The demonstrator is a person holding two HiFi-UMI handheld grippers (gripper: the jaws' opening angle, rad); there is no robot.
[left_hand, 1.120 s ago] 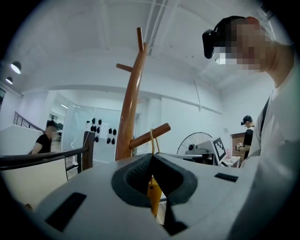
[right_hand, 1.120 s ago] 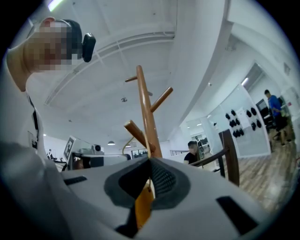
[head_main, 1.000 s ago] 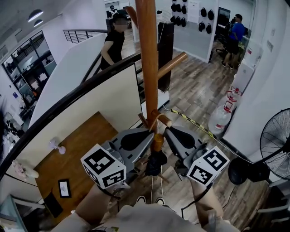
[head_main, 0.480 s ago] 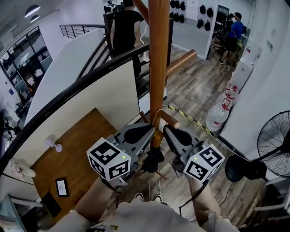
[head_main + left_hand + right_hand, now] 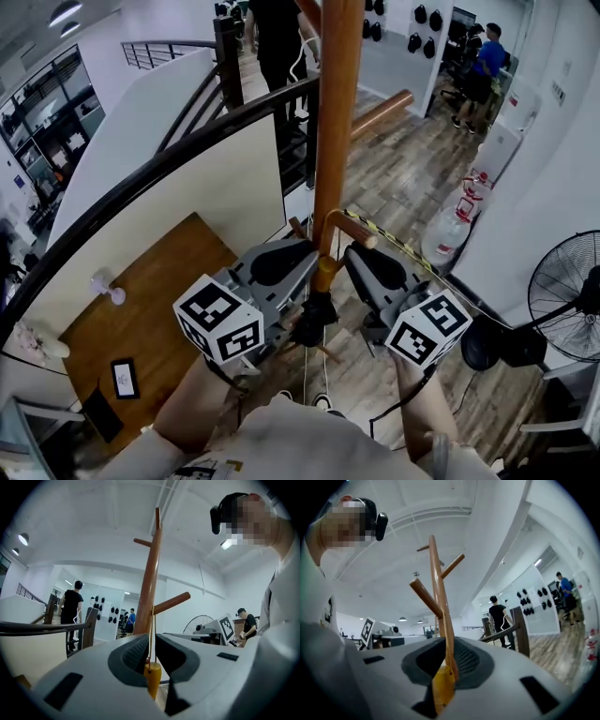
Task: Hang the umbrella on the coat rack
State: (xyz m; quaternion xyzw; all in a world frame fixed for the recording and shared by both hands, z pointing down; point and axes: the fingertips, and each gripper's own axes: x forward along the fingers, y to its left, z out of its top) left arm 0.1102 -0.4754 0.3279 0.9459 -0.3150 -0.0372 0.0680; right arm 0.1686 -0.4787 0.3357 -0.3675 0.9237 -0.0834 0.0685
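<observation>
The wooden coat rack [image 5: 336, 112] stands right in front of me, with a short lower peg [image 5: 354, 229] and a longer peg [image 5: 380, 112] above it. The black folded umbrella [image 5: 314, 321] hangs upright beside the pole, its orange handle [image 5: 325, 274] uppermost. A thin cord loop runs from the handle up over the lower peg [image 5: 171, 603]. My left gripper [image 5: 298, 281] and right gripper [image 5: 354, 277] close on the handle from either side. The handle [image 5: 152, 679] fills the gap between the left jaws. The handle [image 5: 443, 686] also sits between the right jaws.
A dark curved handrail [image 5: 159, 173] with a white wall panel runs behind the rack on the left. A standing fan [image 5: 562, 300] and a water bottle [image 5: 448, 239] are to the right. People stand near the stairs [image 5: 277, 28] and far back [image 5: 487, 56].
The grippers and umbrella handle have stayed by the lower peg, shifting only slightly. The person in black by the stairs has walked further away.
</observation>
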